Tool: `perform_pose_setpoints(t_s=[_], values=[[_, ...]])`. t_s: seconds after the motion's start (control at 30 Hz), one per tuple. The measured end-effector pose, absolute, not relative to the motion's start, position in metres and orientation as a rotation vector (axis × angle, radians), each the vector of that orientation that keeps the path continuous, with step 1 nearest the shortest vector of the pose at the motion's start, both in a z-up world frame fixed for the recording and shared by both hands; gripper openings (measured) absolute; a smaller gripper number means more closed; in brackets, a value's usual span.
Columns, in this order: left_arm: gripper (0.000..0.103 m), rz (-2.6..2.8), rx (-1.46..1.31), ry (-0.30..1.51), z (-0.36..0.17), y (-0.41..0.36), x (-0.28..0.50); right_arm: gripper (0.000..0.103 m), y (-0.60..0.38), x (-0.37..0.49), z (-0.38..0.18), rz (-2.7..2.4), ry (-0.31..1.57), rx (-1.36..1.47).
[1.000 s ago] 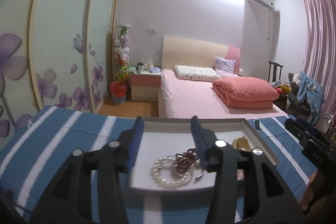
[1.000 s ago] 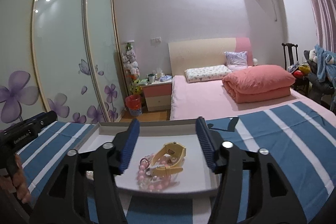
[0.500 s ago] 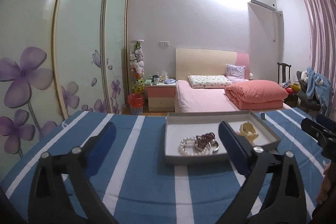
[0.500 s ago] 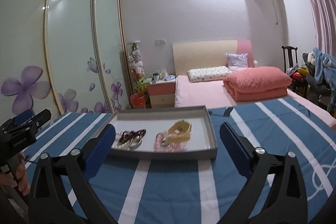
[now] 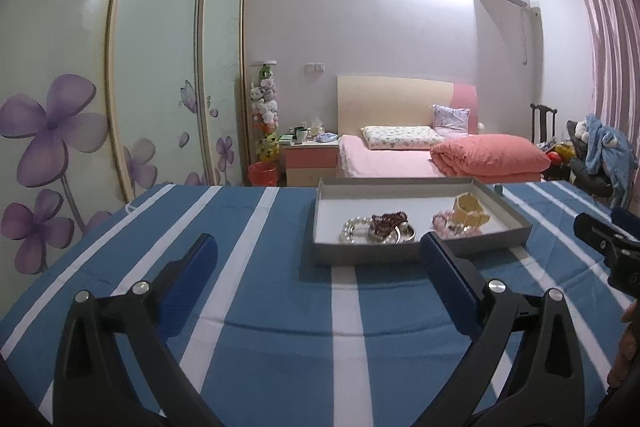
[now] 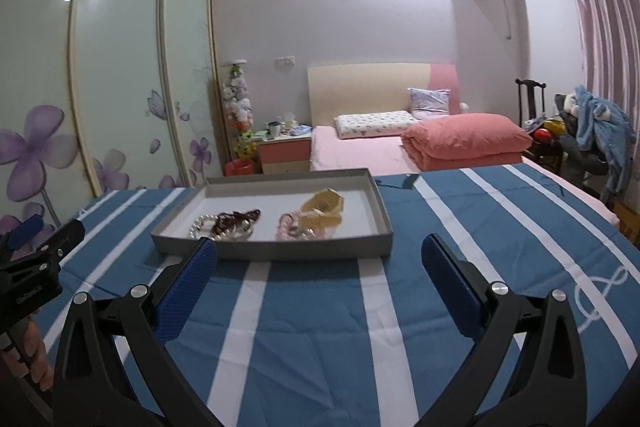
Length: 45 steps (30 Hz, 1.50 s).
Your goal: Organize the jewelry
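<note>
Both grippers spread wide and empty, above the striped cloth.

Left gripper [image 5: 318, 265] gapes short of the grey tray [image 5: 362, 253]; inside it lie pearl bracelet [image 5: 354, 229], dark red beads [image 5: 388, 221], pink beads [image 5: 444, 225], yellow watch [image 5: 470, 213]; right gripper [image 6: 320, 263] equally wide.

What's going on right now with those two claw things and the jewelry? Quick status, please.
Left hand-held gripper open, empty. Right hand-held gripper open, empty. Jewelry in grey tray on striped cloth, untouched. Nothing in the way.
</note>
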<state>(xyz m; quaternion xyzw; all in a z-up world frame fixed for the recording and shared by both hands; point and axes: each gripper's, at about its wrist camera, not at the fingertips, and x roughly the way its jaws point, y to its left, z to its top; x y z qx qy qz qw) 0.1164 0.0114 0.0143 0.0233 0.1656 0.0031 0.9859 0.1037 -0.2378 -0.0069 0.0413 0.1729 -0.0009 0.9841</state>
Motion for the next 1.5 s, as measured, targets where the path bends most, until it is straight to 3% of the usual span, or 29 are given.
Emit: perform_pose_setpoints(t_s=[1.5], values=[[0.099,0.021,0.088,0.320,0.013,0.005,0.107,0.101,-0.231,0.090,-0.010,-0.008,0.294,0.049]])
